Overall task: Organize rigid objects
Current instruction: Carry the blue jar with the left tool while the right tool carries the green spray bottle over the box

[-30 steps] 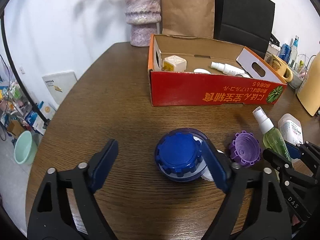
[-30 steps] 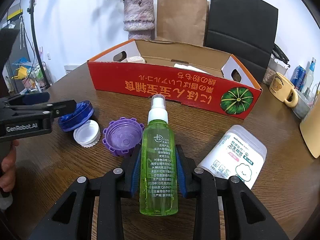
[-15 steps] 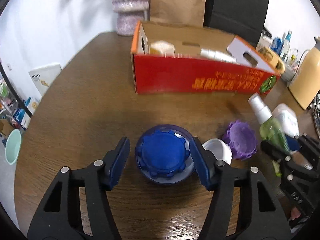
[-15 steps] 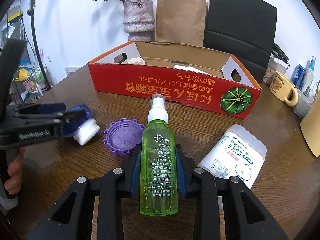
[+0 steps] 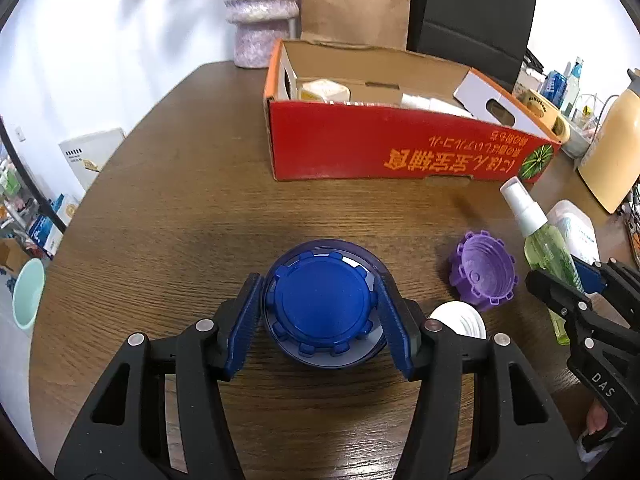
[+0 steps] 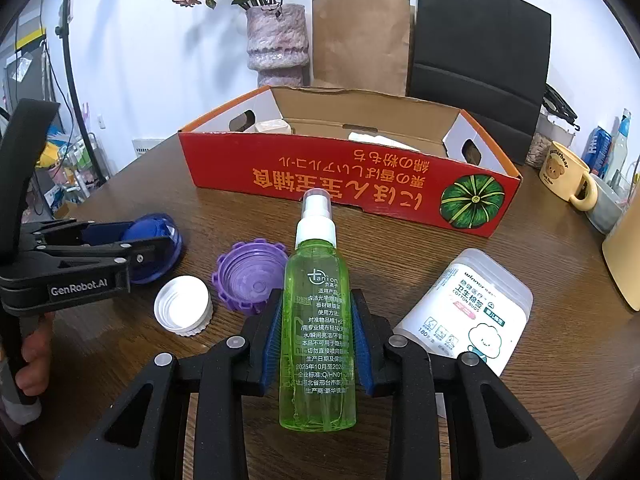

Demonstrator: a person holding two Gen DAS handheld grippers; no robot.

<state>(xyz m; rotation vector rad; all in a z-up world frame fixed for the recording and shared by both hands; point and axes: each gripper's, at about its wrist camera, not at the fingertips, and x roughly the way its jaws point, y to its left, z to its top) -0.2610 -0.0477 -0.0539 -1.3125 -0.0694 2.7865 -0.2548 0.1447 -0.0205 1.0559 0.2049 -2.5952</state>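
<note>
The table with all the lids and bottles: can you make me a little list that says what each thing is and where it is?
blue lid: on the table, between the closing left gripper pads
green spray bottle: clamped in the right gripper
purple lid: open side up, left of the bottle
white cap: beside the purple lid
cotton bud box: lying right of the bottle
red box: behind, open top

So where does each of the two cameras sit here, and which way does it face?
Left wrist: on the left tool, looking down along its fingers at the blue lid; its jaws are closing around it. The right tool shows at right.
Right wrist: on the right tool, facing the red box, shut on the green spray bottle. The left tool and a hand show at left.
Shared: box, bottle, blue lid, purple cap, white cap.
</note>
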